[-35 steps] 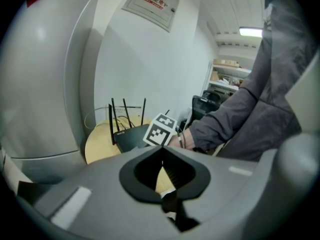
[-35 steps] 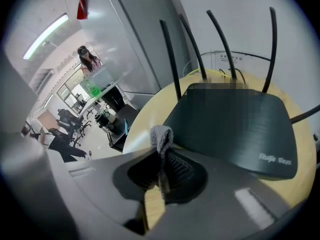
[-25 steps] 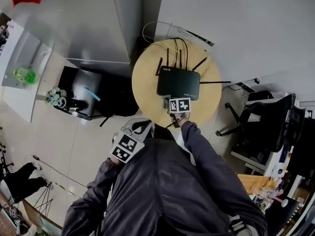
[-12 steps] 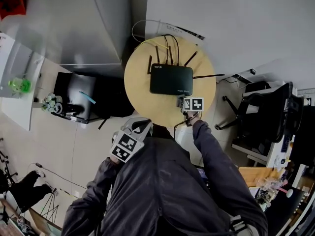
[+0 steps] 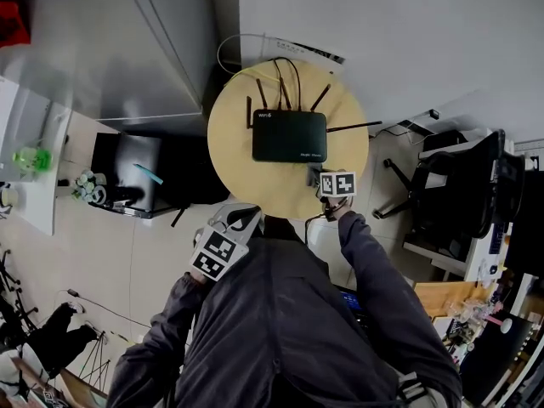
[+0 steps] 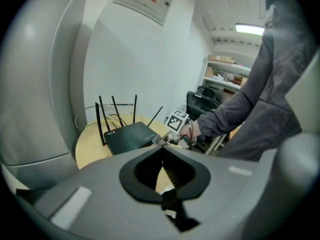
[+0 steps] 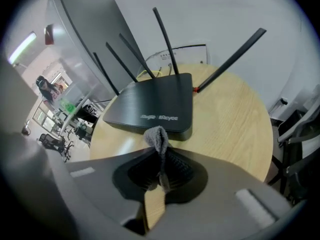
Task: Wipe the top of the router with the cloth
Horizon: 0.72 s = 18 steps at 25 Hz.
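- We find the router (image 5: 289, 135) on the desk (image 5: 229, 155), in the upper middle of the head view, with its antennas along its far edge.
- The right gripper (image 5: 318, 175) sits over the desk, just below the router's lower right corner, with the cloth (image 7: 157, 136) between its jaws.
- The left gripper (image 5: 240, 219) lies lower left, off the desk's near edge.
- A chair (image 5: 459, 185) stands right of the desk.
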Tool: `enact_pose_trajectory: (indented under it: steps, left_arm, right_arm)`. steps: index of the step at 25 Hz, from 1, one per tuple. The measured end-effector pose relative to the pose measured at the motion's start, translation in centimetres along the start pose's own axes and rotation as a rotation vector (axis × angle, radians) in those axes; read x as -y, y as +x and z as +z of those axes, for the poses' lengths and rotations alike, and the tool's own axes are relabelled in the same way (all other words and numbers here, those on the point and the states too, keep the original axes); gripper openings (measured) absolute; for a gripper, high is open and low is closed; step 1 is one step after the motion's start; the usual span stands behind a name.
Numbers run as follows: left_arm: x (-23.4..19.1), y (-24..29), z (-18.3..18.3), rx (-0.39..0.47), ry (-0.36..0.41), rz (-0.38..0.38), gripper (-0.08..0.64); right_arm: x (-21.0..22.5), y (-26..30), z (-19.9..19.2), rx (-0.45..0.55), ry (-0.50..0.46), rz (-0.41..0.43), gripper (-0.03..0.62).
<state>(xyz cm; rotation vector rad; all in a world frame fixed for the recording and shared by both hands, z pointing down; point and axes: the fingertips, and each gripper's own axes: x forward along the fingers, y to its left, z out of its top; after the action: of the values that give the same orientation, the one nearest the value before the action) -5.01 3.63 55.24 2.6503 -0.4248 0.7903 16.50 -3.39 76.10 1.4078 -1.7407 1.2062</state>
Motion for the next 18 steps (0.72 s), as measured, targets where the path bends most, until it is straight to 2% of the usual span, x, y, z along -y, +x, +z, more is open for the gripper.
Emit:
enact_pose_trajectory:
  steps: [5, 10, 14, 18]
  left_arm:
    - [-0.2, 0.3, 0.3, 0.008, -0.001, -0.008, 0.000]
    - [-0.5, 0.5, 0.4, 0.014, -0.002, -0.008, 0.000]
    - [-1.0, 0.2, 0.7, 0.023, -0.002, -0.001, 0.000]
    - [-1.8, 0.4, 1.0, 0.053, 0.000, 0.018, 0.000]
  right_arm:
    - [-6.6, -5.6, 1.1, 0.119, -0.142, 0.131, 0.023]
    - [-12.4, -13.7, 2.6, 0.257, -0.226, 0.253, 0.023]
    - [-15.2, -18.3, 3.6, 0.324, -0.302, 0.290, 0.023]
    - [-16.1, -20.5, 4.6, 0.369, -0.314, 0.307, 0.023]
